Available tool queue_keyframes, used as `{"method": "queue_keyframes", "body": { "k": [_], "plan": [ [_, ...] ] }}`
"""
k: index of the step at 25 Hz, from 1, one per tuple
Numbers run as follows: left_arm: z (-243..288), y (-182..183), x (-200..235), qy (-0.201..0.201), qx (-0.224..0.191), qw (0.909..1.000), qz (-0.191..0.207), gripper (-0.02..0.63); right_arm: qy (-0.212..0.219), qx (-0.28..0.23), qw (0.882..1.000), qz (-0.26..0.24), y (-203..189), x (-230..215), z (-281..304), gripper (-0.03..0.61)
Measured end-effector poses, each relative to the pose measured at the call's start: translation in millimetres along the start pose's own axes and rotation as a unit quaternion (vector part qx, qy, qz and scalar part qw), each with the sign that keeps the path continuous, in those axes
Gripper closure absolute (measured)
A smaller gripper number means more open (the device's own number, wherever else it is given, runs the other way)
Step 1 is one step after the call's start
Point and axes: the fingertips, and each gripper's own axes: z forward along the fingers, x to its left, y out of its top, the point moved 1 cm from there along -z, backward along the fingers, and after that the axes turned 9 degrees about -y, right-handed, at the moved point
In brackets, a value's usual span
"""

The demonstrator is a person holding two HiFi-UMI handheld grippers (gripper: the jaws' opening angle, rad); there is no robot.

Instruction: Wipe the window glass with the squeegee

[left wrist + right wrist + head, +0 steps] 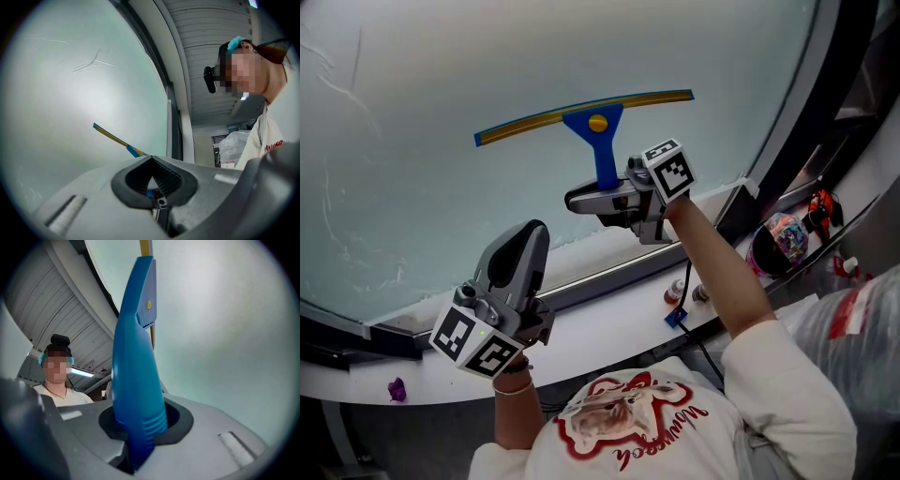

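Head view showed the whole squeegee (598, 127) on the window glass (412, 187); right gripper view cut its blade off. Right gripper (140, 432) clamped the handle (136, 371); left gripper (152, 185) closed, empty.

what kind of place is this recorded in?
Probably a workshop or storeroom, indoors at a big window: frosted window glass above a white sill, ribbed ceiling, stuffed plastic bag nearby.

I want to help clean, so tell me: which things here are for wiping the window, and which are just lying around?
For the job:
squeegee
window glass
right tool, gripping the squeegee's blue handle

Just lying about:
purple scrap
small bottles
colourful round thing
plastic bag
left tool, holding nothing
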Motion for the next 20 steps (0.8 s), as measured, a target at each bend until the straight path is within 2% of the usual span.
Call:
{"method": "queue_keyframes", "body": {
  "k": [20],
  "plan": [
    [-1, -14, 6, 0.006, 0.004, 0.9998, -0.018, 0.614, 0.003, 0.003, 0.999, 0.042, -49, -25, 0, 0.480]
  ]
}}
